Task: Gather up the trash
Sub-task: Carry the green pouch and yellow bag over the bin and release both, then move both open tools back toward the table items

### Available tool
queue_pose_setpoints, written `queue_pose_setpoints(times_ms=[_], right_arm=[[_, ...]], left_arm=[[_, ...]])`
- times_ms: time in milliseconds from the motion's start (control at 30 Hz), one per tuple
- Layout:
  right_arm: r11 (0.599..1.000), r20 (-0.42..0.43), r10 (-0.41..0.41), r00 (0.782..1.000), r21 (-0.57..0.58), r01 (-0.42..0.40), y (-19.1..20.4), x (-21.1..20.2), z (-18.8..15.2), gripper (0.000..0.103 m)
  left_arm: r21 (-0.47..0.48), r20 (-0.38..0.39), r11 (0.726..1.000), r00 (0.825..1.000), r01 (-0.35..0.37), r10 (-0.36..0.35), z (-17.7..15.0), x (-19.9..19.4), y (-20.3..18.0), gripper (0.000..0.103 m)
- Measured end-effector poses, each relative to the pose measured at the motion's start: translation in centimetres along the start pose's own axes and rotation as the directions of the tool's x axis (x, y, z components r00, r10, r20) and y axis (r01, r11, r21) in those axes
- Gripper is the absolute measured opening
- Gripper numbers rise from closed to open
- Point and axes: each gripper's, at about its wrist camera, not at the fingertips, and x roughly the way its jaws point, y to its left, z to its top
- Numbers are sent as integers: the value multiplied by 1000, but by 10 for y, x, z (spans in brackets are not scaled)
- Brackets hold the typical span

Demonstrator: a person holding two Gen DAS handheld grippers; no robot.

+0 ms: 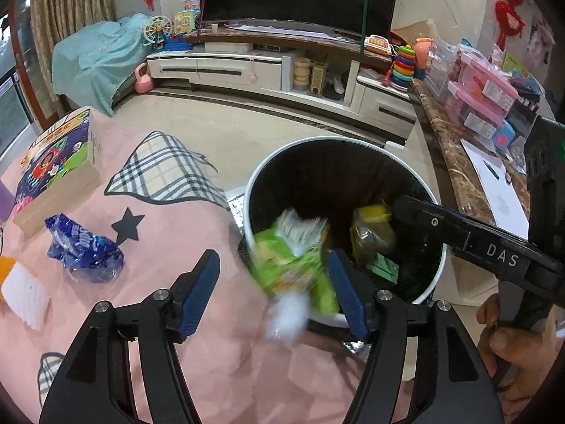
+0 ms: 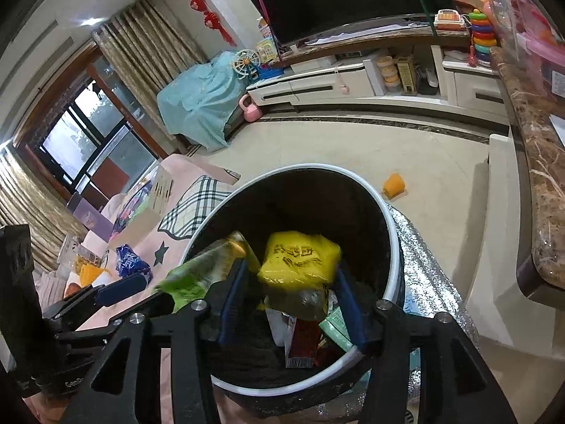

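Two wrappers [image 1: 293, 265] [image 2: 300, 261] mid-air between open hand-held grippers [image 1: 272, 293] [image 2: 293, 304], over bin [image 1: 353, 141].

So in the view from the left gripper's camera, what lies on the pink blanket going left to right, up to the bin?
Orange-and-white item at the left edge → picture box → crumpled blue wrapper → dark star print → white-rimmed trash bin, with a blurred green packet at its rim.

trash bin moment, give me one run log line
left gripper: open, green packet dropping | right gripper: open, yellow bag dropping | trash bin: below both
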Motion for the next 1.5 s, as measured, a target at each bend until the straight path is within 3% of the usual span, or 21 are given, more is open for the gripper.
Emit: queue_pose_setpoints(times_ms=[367,567,1000,1500], right_arm=[[999,23,40,999,-17,-40,21,-12,-7,64],[996,46,78,996,-45,-76,45,-19,-19,72],[983,-4,150,989,-109,-150,100,-10,-53,82],[958,-104,206,973,-182,-222,163,20,-89,83]], left_arm=[[-117,38,993,999,-2,7,-31,-23,38,67],[-219,43,976,999,-16,26,-59,-37,76,67],[-391,39,918,995,-67,89,-125,-69,148,67],[-510,21,852,988,-119,150,-170,-91,214,67]])
